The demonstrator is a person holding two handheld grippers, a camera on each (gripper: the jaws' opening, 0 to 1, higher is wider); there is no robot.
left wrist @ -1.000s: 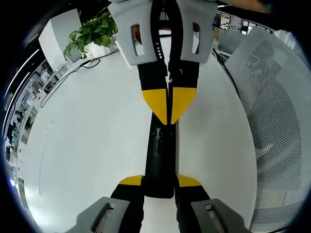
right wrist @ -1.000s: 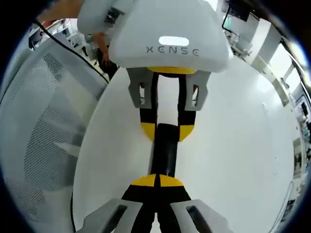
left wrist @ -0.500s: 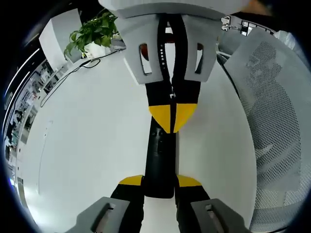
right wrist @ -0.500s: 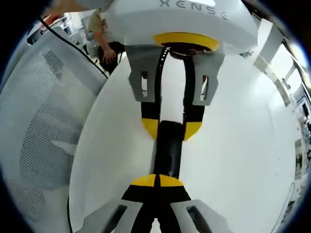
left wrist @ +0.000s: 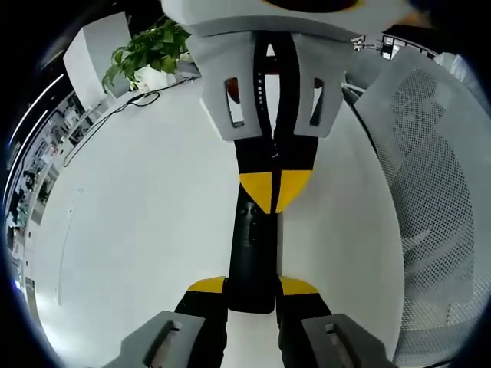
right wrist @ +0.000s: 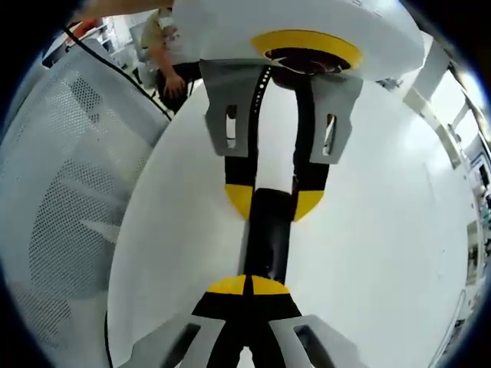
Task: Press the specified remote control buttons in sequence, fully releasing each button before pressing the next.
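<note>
The black remote lies lengthwise on the white desk, and the left tool clamps its near end, one yellow-tipped jaw on each long side. In the right gripper view that same tool straddles the remote from the far side.

The right tool has its jaws pressed together, tips meeting in a single yellow wedge right at the end of the remote. In the left gripper view it comes in from the top, and its closed point rests on the remote's upper face, where the buttons are.

Compared with a second ago, the right tool fills more of the left gripper view and its tip sits slightly further along the remote, so it has come down and forward. That suggests a press is under way or about to land. Whether the button is actually pushed in cannot be told.

A potted plant stands at the far desk edge, and a mesh chair stands beside the desk.
</note>
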